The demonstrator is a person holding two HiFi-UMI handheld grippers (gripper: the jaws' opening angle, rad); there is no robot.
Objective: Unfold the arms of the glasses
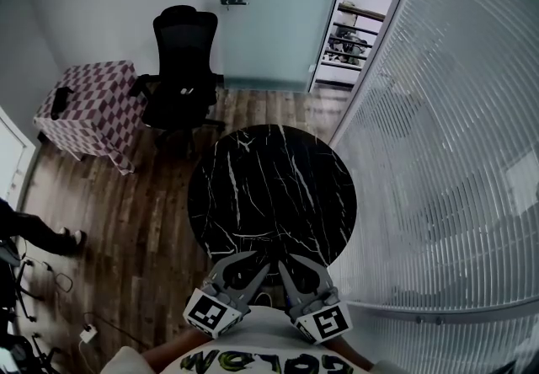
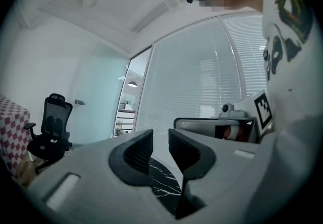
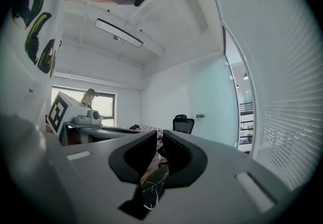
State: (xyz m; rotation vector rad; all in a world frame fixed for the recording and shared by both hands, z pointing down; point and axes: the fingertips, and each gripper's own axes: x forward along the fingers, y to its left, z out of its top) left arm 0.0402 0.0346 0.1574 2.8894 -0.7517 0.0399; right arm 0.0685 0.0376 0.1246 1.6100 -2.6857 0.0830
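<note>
**Inspector:** How many grippers were on record, and where?

**Clerk:** Two. The left gripper and the right gripper sat side by side at the bottom centre of the head view. Their tips angled toward each other at the near edge of the table. Each bore one marker cube, making two cubes in all.

**Inspector:** State of the jaws?

**Clerk:** In the left gripper view its two jaws stood apart with a plain gap, and nothing lay between them. In the right gripper view the two jaws stood closer together, leaving only a narrow slit, and they pinched nothing either. Black marble showed below both gaps.

**Inspector:** And the glasses?

**Clerk:** No view showed the glasses, so their place could not be told.

**Inspector:** Remaining items, by count?

**Clerk:** There was one round black marble table at the centre of the head view. One black office chair stood at the upper left, well apart from the table. One stand draped in checked cloth stood just left of the chair, with one dark item on top, too small to identify. One frosted door was at top centre. One wall of slatted blinds ran down the right side of the frame.
</note>
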